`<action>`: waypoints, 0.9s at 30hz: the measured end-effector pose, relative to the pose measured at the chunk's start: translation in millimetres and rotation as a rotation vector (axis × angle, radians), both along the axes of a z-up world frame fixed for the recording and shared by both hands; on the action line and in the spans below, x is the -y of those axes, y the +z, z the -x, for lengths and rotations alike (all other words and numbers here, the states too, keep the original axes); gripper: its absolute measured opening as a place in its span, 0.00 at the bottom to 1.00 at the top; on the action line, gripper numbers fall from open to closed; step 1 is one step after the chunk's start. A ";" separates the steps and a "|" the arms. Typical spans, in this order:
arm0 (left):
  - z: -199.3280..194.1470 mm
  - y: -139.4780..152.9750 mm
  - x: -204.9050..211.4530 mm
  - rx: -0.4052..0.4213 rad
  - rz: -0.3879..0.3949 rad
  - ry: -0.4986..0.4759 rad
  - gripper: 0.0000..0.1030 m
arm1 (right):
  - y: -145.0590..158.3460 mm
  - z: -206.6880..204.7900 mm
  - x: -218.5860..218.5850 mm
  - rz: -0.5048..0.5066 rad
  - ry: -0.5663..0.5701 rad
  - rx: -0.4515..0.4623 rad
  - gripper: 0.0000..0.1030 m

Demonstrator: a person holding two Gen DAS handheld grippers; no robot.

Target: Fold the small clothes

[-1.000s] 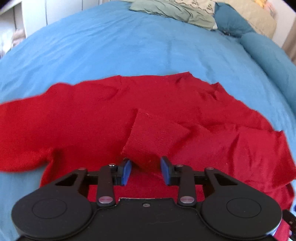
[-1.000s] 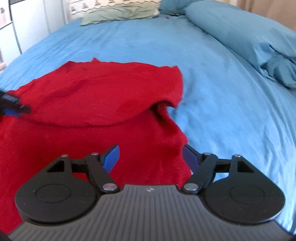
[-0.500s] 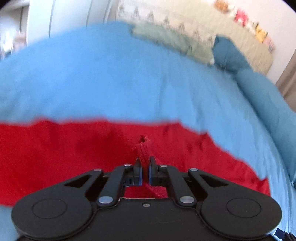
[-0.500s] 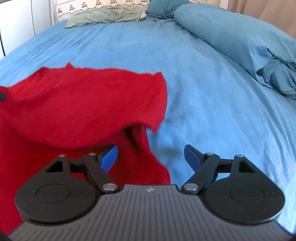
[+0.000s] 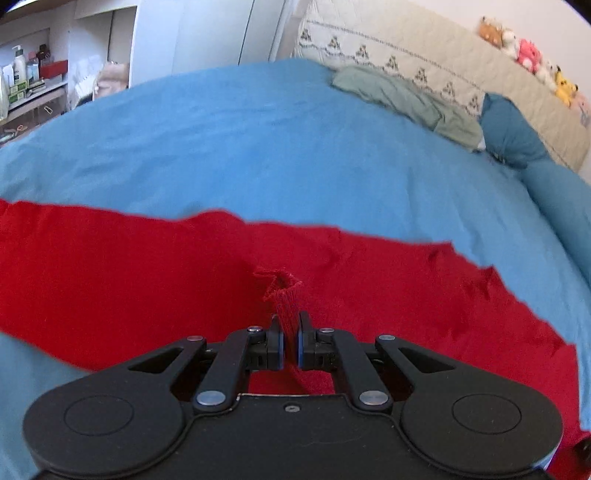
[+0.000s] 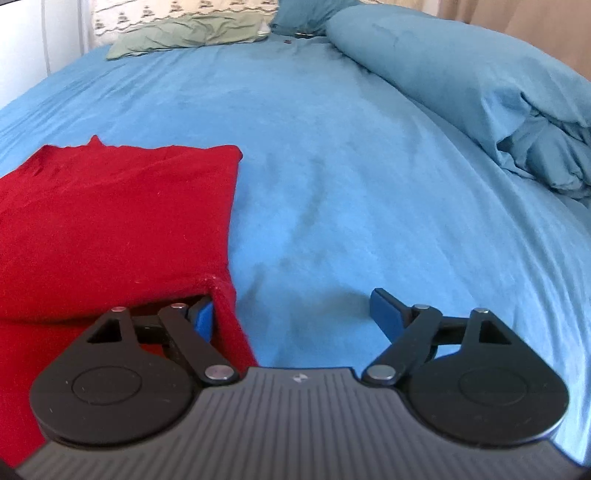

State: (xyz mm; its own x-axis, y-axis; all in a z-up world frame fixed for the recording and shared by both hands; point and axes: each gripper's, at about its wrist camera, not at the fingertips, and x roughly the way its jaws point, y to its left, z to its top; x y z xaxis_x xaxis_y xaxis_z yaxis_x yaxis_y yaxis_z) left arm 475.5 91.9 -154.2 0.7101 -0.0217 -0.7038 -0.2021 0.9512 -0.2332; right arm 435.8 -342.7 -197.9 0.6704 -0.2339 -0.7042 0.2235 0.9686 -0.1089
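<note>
Left wrist view: I look forward along the left gripper [image 5: 290,338] from low over the bed [image 5: 258,147], facing its far end, where a patterned headboard [image 5: 424,62] and shelves [image 5: 33,85] at far left show.
Left wrist nearness: very close; the red garment [image 5: 110,280] fills the near half of my frame, right under the jaws.
Right wrist view: I look along the right gripper [image 6: 293,314], also toward the far end, with the rolled duvet [image 6: 480,85] on the right.
Right wrist nearness: close above the bed sheet [image 6: 332,184]; the garment's right edge [image 6: 229,221] lies near left.
Shared: the red garment, blue sheet, and green pillow [image 5: 406,99] [image 6: 184,35] at the far end.
</note>
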 end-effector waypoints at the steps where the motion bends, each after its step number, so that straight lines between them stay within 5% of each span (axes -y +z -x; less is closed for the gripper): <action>1: 4.3 -0.5 -2.3 -0.008 -0.007 -0.003 0.09 | 1.0 0.9 0.5 0.009 0.021 -0.005 0.95; 6: 32.3 8.5 -15.8 -0.064 -0.076 0.021 0.15 | 15.9 6.3 2.7 0.011 0.062 -0.056 0.95; 9: 49.4 26.6 -20.7 -0.065 -0.138 0.035 0.45 | 42.2 14.9 -14.8 0.041 0.085 -0.042 0.96; 11: 51.4 37.7 -18.6 -0.023 -0.119 -0.002 0.60 | 60.4 20.5 -35.0 -0.024 0.175 0.027 0.99; 16: 18.6 30.4 5.3 -0.018 -0.046 -0.117 0.65 | 38.4 -8.6 -85.5 -0.102 0.306 0.023 1.00; 20: 1.4 7.7 23.3 -0.045 -0.044 -0.170 0.65 | 1.5 -12.5 -62.9 -0.146 0.166 -0.028 0.99; 22: -3.2 -7.3 26.1 -0.077 -0.046 -0.182 0.67 | -4.1 1.2 -46.5 -0.197 0.158 0.032 0.99; 27: 0.9 -9.8 35.0 -0.061 -0.114 -0.236 0.74 | -3.0 7.8 -29.4 -0.217 0.098 0.014 1.00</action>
State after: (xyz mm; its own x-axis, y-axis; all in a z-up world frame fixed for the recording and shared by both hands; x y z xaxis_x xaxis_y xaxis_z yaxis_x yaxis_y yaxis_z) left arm 474.6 56.9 -164.1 0.6509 -0.0993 -0.7526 0.0177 0.9931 -0.1158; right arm 428.1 -313.3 -200.9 0.6924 -0.0113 -0.7214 0.1273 0.9861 0.1068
